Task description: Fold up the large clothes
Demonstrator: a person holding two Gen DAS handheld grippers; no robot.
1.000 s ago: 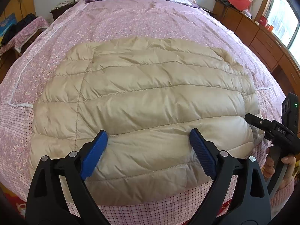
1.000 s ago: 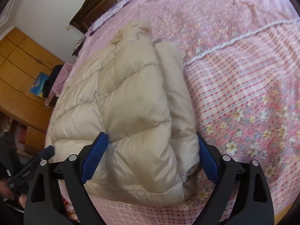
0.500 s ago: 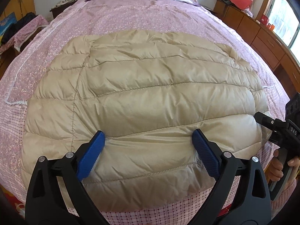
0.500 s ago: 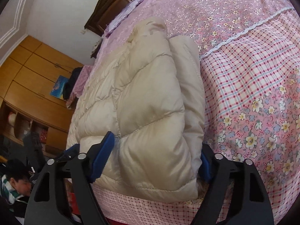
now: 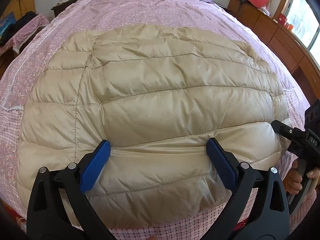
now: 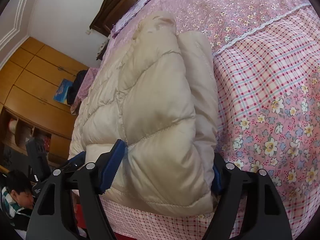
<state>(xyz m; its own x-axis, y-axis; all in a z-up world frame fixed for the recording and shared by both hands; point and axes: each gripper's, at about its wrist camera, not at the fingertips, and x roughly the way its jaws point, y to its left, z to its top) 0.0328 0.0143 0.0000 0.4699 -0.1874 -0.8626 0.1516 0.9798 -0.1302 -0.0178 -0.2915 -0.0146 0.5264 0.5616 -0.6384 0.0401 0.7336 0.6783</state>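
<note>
A beige puffer jacket [image 5: 152, 104] lies flat on the pink bed [image 5: 152, 10]. The left gripper [image 5: 158, 160] is spread wide over its near hem; the right gripper [image 6: 166, 168] straddles its near right corner, jaws apart.

- The down jacket [image 5: 160, 104] in front of me is thin quilted cloth with a soft sheen, puffy, finely creased between its stitched seams.
- My left gripper [image 5: 158, 160] has matt black plastic arms, blue pads [image 5: 94, 166] with a ribbed, rough face, and shiny metal pivot pins.
- My right gripper [image 6: 166, 170] looks the same: matt black plastic, textured blue pads [image 6: 112, 166], bright metal pins.
- The bedspread [image 6: 270, 76] is matt printed cotton-like cloth, floral and checked, with a white lace strip.
- The wardrobe [image 6: 36, 84] and headboard [image 6: 120, 2] are smooth varnished wood, slightly glossy.
</note>
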